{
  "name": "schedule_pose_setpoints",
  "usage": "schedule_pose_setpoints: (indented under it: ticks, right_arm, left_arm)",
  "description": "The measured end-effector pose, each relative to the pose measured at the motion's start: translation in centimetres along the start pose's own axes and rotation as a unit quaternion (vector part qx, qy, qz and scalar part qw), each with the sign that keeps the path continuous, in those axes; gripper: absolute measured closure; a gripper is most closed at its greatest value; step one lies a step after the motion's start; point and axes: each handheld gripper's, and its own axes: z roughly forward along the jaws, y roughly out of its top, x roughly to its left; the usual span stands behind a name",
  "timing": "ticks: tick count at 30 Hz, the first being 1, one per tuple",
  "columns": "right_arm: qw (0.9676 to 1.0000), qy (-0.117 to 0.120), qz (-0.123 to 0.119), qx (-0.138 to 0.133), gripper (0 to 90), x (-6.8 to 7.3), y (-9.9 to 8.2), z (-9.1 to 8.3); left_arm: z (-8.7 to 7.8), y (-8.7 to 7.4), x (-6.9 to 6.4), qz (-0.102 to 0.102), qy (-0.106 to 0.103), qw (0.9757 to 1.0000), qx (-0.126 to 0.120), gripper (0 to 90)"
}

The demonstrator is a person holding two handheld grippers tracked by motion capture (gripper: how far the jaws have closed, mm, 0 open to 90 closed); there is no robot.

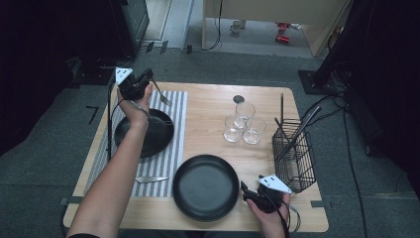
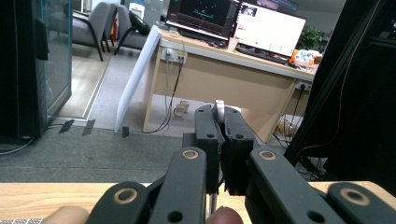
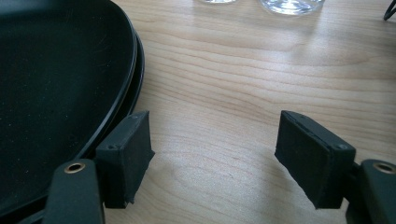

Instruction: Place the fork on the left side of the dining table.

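A wooden surface (image 1: pixel 208 111) seen from above, with a person's forearms coming in from its near edge. The left gripper (image 1: pixel 141 82) is raised at the far left corner, its jaws pressed together on a metal fork (image 1: pixel 161 93), whose tines point toward the middle of the surface. In the left gripper view the fork's handle end (image 2: pixel 219 108) sticks up between the closed jaws.

Below that hand a striped placemat (image 1: pixel 171 158) runs along the left side, reaching close to the far edge. A black plate (image 1: pixel 156 134) lies on it, and a knife (image 1: pixel 151 179) lies across the mat's near end, with a bare strip of mat between knife and plate.

A second black plate (image 1: pixel 206 186) sits near the middle of the near edge, just off the mat's right side. The right gripper (image 1: pixel 246 192) rests low beside this plate's right rim, jaws spread with nothing but bare wood between them; the left jaw is just beside the rim.

Three clear glasses (image 1: pixel 243 124) cluster toward the far middle. A black wire basket (image 1: pixel 295 158) holding utensils stands by the right edge. Open wood lies between the glasses and the near plate.
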Motion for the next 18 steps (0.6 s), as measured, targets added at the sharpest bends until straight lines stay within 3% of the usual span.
schedule_pose_setpoints:
  ticks: [7, 11, 18]
  right_arm:
    - [1.0, 0.001, 0.0, 0.002, 27.2, 0.1, 0.0, 0.0]
    - [1.0, 0.001, 0.002, 0.002, 27.2, 0.1, 0.0, 0.0]
    - [1.0, 0.001, 0.002, 0.002, 27.2, 0.0, 0.0, 0.0]
  left_arm:
    - [0.5, -0.6, 0.3, 0.001, 0.0, 1.0, 0.002, 88.3]
    - [0.9, -0.8, 0.6, -0.019, -0.001, 0.9998, -0.004, 88.3]
    - [1.7, -1.9, 1.4, -0.017, 0.009, 0.9998, 0.009, 88.2]
